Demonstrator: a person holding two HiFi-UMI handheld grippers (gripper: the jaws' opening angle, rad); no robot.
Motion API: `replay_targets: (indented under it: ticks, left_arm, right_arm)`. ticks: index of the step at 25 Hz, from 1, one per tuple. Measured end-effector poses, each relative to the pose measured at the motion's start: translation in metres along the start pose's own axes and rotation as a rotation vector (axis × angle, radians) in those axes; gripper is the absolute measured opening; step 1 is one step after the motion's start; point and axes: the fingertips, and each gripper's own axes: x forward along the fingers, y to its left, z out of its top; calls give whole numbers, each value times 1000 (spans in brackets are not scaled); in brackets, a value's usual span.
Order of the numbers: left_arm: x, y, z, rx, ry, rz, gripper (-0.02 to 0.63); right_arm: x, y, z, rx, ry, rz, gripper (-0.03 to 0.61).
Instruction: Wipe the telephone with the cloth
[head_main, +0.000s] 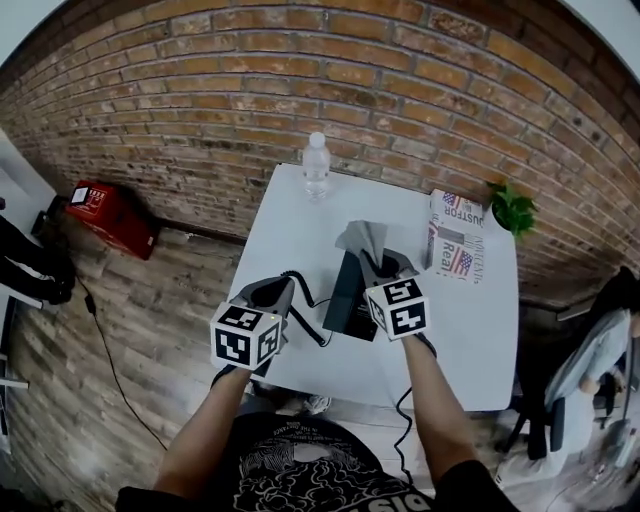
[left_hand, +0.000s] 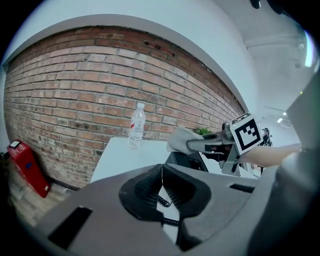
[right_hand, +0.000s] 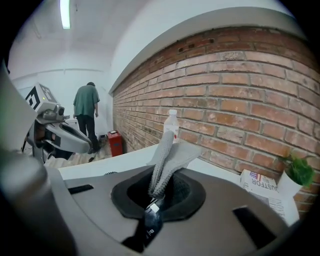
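The white table carries everything, and the black telephone sits near its middle, just ahead of the person. The wiping itself does not appear to have started. The step in hand looks like the approach, with the cloth brought over the set but not yet pressed to it.

The right gripper is clamped on the grey cloth, which stands up in a loose fold above the far end of the telephone. The left gripper hovers just left of the telephone with its jaw tips together. The coiled cord shows in the gap behind those tips, and whether it is nipped there cannot be told.

The next move probably calls for lowering the free fold of cloth flat onto the telephone's top and drawing it across. The left gripper would need to steady the set or keep the cord out of the way, since a light telephone may slide on the smooth table.

A folded newspaper lies right of the telephone, printed with flags and the words "JUSTFOR" and "Real". Beyond the telephone stands a water bottle whose label is too small to read. A small potted plant stands past the newspaper. A dark tag on the cloth bears print that cannot be made out.
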Motion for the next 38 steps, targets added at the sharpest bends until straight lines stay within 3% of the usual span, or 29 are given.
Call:
replay_targets:
  ticks: [9, 38]
  left_arm:
    - [-13, -1, -10, -12, -10, -10, 8]
    - [-18, -3, -22, 55, 49, -267, 8]
  right_arm:
    - [15, 17, -23, 6, 68, 14, 12]
    - [-22, 89, -93, 204, 194, -153, 12]
